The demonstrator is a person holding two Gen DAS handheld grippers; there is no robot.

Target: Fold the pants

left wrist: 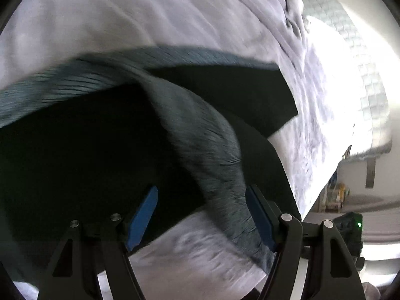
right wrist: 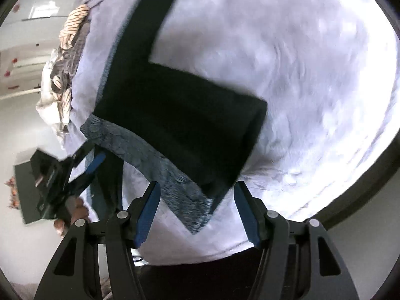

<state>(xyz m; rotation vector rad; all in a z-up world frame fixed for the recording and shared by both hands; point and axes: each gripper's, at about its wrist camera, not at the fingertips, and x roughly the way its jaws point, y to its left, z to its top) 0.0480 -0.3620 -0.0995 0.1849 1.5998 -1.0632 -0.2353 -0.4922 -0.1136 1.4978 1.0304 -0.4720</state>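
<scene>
The pants (right wrist: pixel 175 115) lie on a bed covered with a pale sheet (right wrist: pixel 300 75), one dark leg running away toward the far side and the rest doubled into a thick slab nearer the right claw (right wrist: pixel 197 215). The grey ribbed waistband (right wrist: pixel 155 160) trails loose from that slab toward both claws.

The right claw is released, its blue pads apart with only the waistband's tip and sheet below them. The left claw (left wrist: pixel 202 220) also stands apart; a twisted length of waistband passes between its pads in the left wrist view, touching the right-hand pad, but it does not look pinched. From the right wrist view the left claw (right wrist: pixel 90 172) sits at the bed's edge, a hand (right wrist: pixel 75 215) behind it.

The main risk, as I judge it, is the twist: if the band is left rolled, the next fold traps a lump and the stack sits crooked. A pinch on one layer only would drag the top ply and undo the fold. The heap of striped clothes (right wrist: pixel 67 57) lies well apart.
</scene>
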